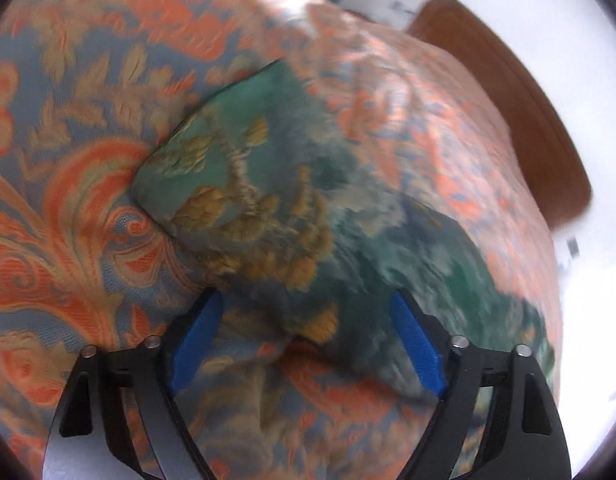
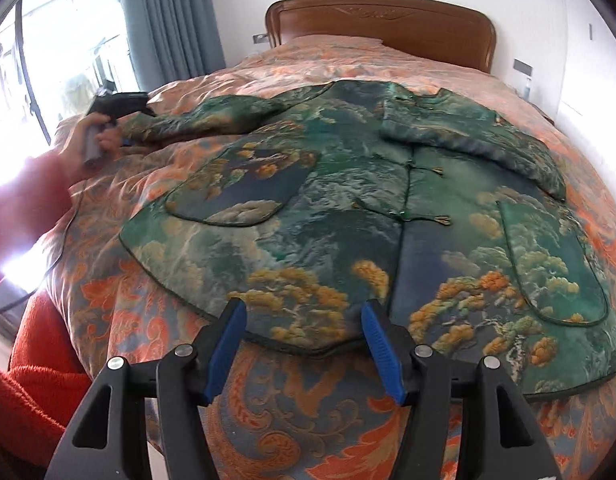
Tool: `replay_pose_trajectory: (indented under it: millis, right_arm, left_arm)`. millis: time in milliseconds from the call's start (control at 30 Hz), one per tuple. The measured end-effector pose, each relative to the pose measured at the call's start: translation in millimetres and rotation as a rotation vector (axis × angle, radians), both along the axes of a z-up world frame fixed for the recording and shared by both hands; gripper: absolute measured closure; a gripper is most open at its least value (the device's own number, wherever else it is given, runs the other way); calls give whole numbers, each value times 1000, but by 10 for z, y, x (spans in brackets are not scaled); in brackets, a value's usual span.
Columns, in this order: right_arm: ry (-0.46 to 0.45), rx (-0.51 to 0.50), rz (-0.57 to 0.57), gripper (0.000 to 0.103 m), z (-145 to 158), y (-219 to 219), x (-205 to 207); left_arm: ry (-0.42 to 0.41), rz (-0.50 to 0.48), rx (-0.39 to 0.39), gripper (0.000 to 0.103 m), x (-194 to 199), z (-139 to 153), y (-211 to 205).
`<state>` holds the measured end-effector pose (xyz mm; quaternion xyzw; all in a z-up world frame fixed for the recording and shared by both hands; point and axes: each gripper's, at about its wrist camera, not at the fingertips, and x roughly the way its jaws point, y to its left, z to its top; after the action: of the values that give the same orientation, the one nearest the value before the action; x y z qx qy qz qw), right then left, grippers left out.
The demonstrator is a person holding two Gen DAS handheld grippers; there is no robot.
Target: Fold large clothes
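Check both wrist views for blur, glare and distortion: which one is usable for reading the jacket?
Left wrist view: motion-smeared, jacket sleeve soft, only the left gripper crisp. Right wrist view: sharper, whole jacket readable on the bedspread; window glare washes out the left edge; fisheye bulges the bed.

Glossy brocade jacket point(image 2: 340, 208), wood headboard point(image 2: 380, 28)

Legible text, labels, brands, numbers, signs: none in either view; the jacket point(image 2: 348, 208), the bedspread point(image 2: 299, 432) and the headboard point(image 2: 380, 28) carry pattern and carving only, no lettering; small dark marks on the wall point(image 1: 400, 6) are too blurred to read
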<state>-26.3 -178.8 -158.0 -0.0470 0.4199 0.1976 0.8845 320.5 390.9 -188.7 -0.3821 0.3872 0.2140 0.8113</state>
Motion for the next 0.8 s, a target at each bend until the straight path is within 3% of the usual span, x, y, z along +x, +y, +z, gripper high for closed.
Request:
replay_pose_trajectory:
  millis: [67,200,267,400,500,600,700,800]
  right_arm:
    - [2,-7,11,42,-9,39,-3]
    - [2,-19,30,42,-38,82,-9]
    - [11,-16,26,42,-56,89,-4]
    - [17,7,19,41,-60,68,-14]
    - [12,24,18,42,-52,51,-50]
    - [8,45,12,42,-35,12,-102]
    - [3,68,3,42,2,-59,-162]
    - [-14,85,-23,42,61,-195,-244]
  left_arm:
    - [2,39,-17,54,20,-48,14]
    - [16,34,12,90,66,2,-10]
    - [24,4,102,95,70,159,-139]
    - [-1,-96,370,96,15,708,-622]
    - [-65,-241,608,96,-39,1237,-1314]
    - [-112,-370,789,96,-96,1565,-2009]
    - [-156,-501,928,95,-150,1719,-2752]
    - [-174,-619,1017,95,-167,1656,-3424]
